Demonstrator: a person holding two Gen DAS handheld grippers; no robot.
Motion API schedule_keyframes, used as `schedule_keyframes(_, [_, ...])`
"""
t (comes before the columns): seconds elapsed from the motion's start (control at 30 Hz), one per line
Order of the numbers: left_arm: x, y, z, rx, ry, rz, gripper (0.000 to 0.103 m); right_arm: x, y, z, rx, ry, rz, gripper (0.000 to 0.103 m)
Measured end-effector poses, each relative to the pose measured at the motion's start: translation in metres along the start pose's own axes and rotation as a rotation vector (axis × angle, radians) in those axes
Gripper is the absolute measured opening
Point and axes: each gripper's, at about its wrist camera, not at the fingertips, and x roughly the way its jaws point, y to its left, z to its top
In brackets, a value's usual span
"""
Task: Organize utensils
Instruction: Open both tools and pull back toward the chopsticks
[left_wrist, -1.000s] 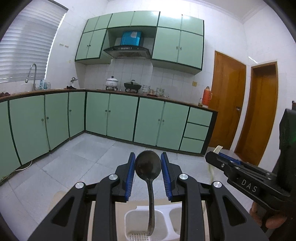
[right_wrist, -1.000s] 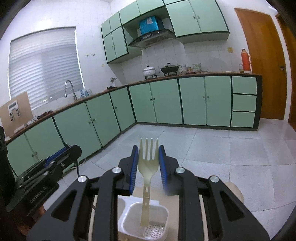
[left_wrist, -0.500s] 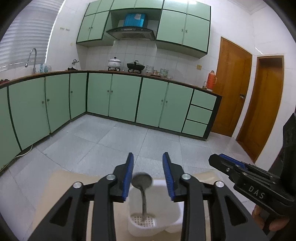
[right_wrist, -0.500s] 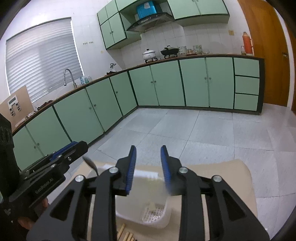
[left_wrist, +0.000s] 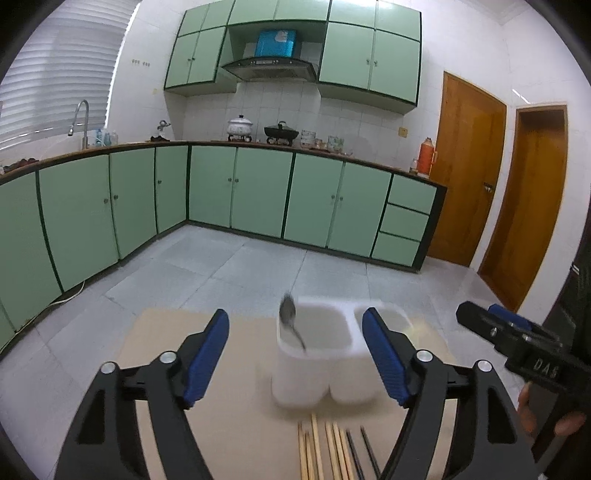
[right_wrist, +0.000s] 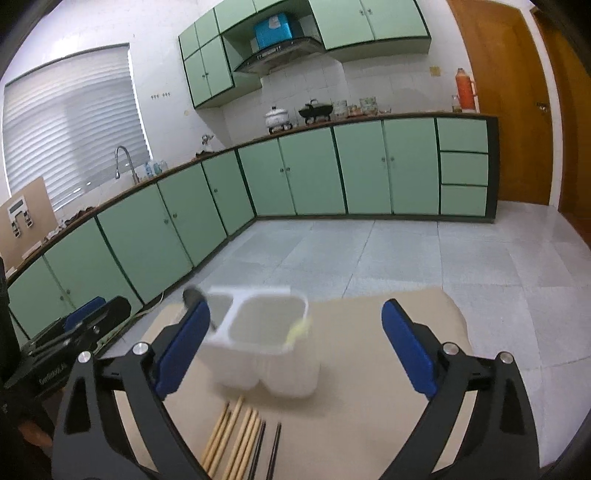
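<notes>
**Both claws released over the utensil holder**

Left claw (left_wrist: 295, 350): jaws wide and opening, blue pads clear of everything, nothing gripped. The white holder (left_wrist: 325, 369) sits between and beyond the pads, not touched. Dark metal spoon (left_wrist: 290, 321) stands in the holder's left compartment, bowl up above the rim, leaning left; blurred.

Right claw (right_wrist: 295, 345): jaws wide and opening, pads free, nothing gripped. The holder (right_wrist: 266, 362) lies between the pads, nearer the left one. Pale yellow fork (right_wrist: 297, 330) is in the right compartment, against its right wall, only the top showing, blurred.

The holder is white plastic with two cups joined side by side, upright on the tan counter (left_wrist: 229, 424). Just in front of it lie chopsticks flat on the counter: a bunch of light wooden ones (right_wrist: 232, 435) and a dark pair (right_wrist: 266, 450) to their right, roughly parallel.

Both claws point forward and somewhat down at the holder. A hand (left_wrist: 546, 417) under the right claw shows at the edge of the left view.
</notes>
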Motion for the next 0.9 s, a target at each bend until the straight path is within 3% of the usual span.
schedule_keyframes(0.37, [-0.042, -0.008, -0.086, 0.050, 0.174, -0.010, 0.074, -0.057, 0.011, -0.084, 0.018, 0.101, -0.036, 0.092])
schedule_keyframes(0.7, [-0.067, 0.002, -0.144, 0.056, 0.263, 0.025, 0.074, -0.081, 0.023, -0.157, 0.005, 0.176, -0.065, 0.092])
schedule_keyframes(0.77, [-0.073, 0.002, -0.154, 0.069, 0.275, 0.033, 0.074, -0.085, 0.027, -0.167, -0.020, 0.190, -0.062, 0.084])
schedule_keyframes(0.9, [-0.082, 0.003, -0.170, 0.080, 0.301, 0.035, 0.074, -0.094, 0.033, -0.181, -0.048, 0.206, -0.059, 0.079])
